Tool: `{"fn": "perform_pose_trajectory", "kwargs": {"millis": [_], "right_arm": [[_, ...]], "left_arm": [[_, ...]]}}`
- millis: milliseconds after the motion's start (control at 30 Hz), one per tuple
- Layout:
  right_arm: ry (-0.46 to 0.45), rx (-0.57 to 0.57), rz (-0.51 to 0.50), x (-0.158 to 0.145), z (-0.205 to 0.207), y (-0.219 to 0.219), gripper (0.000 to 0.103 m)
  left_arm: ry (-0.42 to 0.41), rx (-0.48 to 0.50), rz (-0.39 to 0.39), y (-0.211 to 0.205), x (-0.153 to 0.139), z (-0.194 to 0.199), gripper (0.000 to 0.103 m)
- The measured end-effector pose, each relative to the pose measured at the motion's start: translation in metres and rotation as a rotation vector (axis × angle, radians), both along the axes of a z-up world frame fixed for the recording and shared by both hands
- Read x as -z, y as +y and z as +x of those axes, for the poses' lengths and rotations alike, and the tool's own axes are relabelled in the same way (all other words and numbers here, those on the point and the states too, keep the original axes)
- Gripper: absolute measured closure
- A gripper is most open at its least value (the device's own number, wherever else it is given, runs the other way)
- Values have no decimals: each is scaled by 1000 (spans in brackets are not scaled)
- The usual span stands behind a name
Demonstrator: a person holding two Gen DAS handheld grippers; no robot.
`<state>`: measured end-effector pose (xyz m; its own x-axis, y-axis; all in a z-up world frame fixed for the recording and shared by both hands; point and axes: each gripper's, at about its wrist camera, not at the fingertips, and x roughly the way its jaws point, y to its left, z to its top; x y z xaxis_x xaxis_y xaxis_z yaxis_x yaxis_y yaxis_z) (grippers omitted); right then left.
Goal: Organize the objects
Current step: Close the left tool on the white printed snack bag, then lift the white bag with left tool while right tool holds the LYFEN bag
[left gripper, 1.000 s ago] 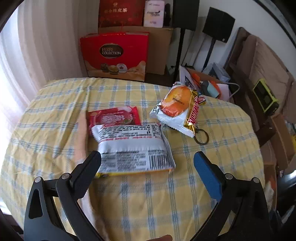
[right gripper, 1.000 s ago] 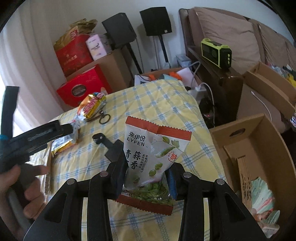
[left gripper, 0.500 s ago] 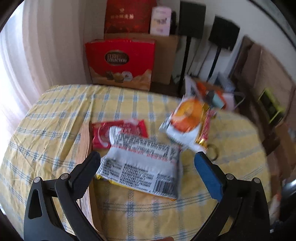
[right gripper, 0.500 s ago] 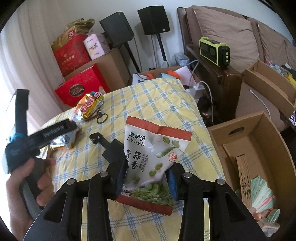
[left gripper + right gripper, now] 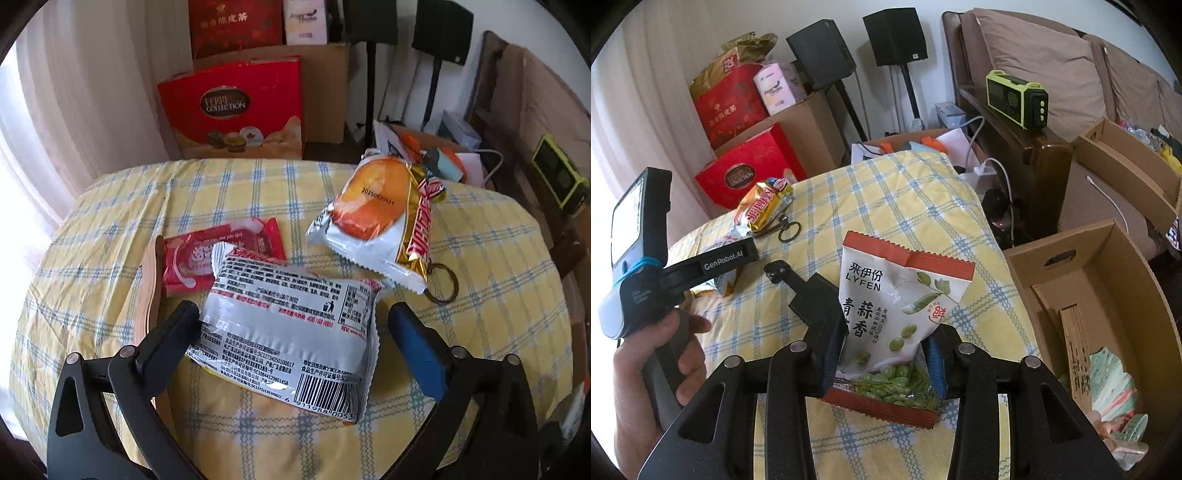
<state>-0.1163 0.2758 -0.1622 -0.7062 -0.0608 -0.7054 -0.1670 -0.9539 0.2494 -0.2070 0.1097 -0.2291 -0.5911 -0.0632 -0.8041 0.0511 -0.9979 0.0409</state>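
Snack packs are lying on the yellow checked counter (image 5: 110, 206). My right tool (image 5: 886, 354) is clamping the green pea bag (image 5: 897, 317), while my left tool (image 5: 291, 332) is hanging spread apart around the silver packet (image 5: 288, 328), not pinching it.

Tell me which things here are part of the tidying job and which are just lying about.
In play:
green pea packet, clamped in the right gripper
silver packet, between the open left gripper jaws
orange snack bag
red sachet
key ring

Lying about:
speakers
green radio
red gift box
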Motion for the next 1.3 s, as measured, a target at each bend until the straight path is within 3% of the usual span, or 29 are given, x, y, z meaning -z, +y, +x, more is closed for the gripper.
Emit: {"fn": "perform_pose_trajectory", "kwargs": {"millis": [300,500,633,967,1300], "right_arm": [[1,-7,28,0,0,-4,63],[4,-11,30,0,0,-5,63],[11,-20,31,-1,0,-6,63],[27,-20,48,-4,1,-9,64],[82,-59,44,-26,18,-29,64]], "left_arm": [[30,-29,15,-4,-4,10,33],[52,-37,57,-12,-9,16,41],[71,-38,128,-19,-11,28,43],[103,-17,210,-29,-22,60,45],[184,25,244,-48,-68,99,45]]}}
